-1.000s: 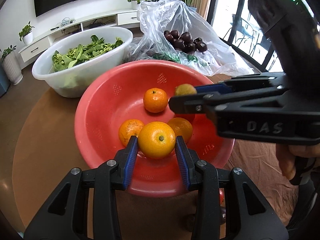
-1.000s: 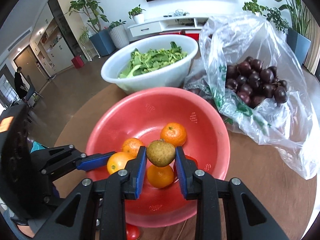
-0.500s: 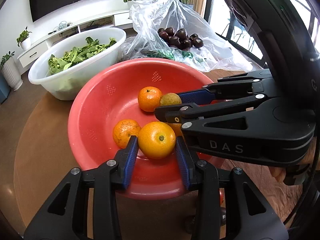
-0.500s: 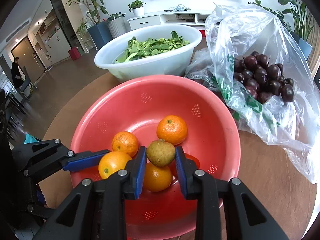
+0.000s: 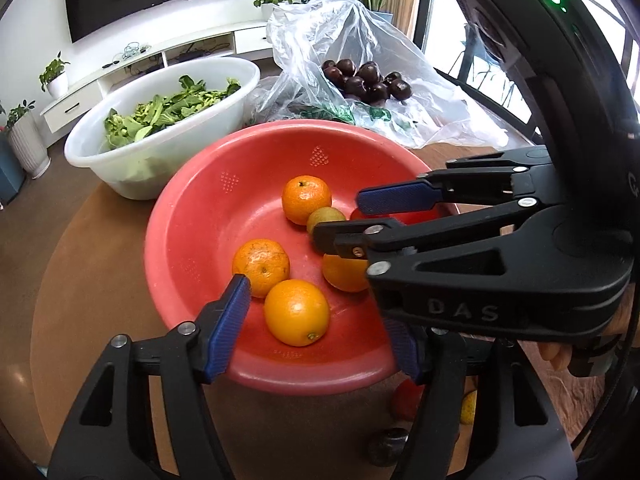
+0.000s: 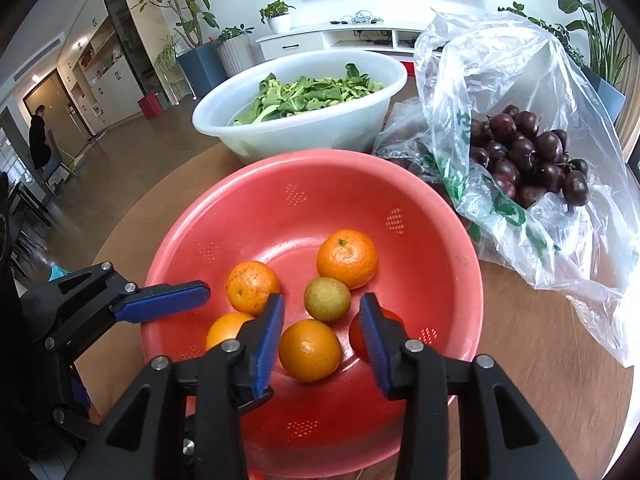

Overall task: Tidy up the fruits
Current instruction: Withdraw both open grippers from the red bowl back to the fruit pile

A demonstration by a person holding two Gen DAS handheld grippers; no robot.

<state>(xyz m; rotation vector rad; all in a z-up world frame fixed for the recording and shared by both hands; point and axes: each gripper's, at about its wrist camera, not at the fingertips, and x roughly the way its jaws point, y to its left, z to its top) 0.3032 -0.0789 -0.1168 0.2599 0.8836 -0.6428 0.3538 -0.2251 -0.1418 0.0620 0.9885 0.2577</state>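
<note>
A red perforated basin [image 5: 192,216] sits on the round brown table. My left gripper [image 5: 316,336] hangs over its near rim, jaws opening. An orange [image 5: 297,312] lies free on the basin floor between the pads, touching neither. My right gripper [image 6: 322,336] is also over the basin, jaws opening. A greenish-brown round fruit [image 6: 327,299] rests on the floor just beyond its pads. Three more oranges [image 6: 347,258] [image 6: 253,288] [image 6: 309,350] and a red fruit [image 6: 394,318] lie around it. In the left wrist view the right gripper crosses in from the right.
A white bowl of leafy greens [image 6: 320,120] stands behind the basin. A clear plastic bag of dark plums [image 6: 528,156] lies at the back right. Loose small fruits [image 5: 404,400] sit on the table [image 5: 80,260] under the basin's near rim. Far off stands a person [image 6: 40,136].
Both grippers have opened. The orange left the left gripper's pads and the greenish fruit left the right gripper's pads. Both now rest in the red basin.
</note>
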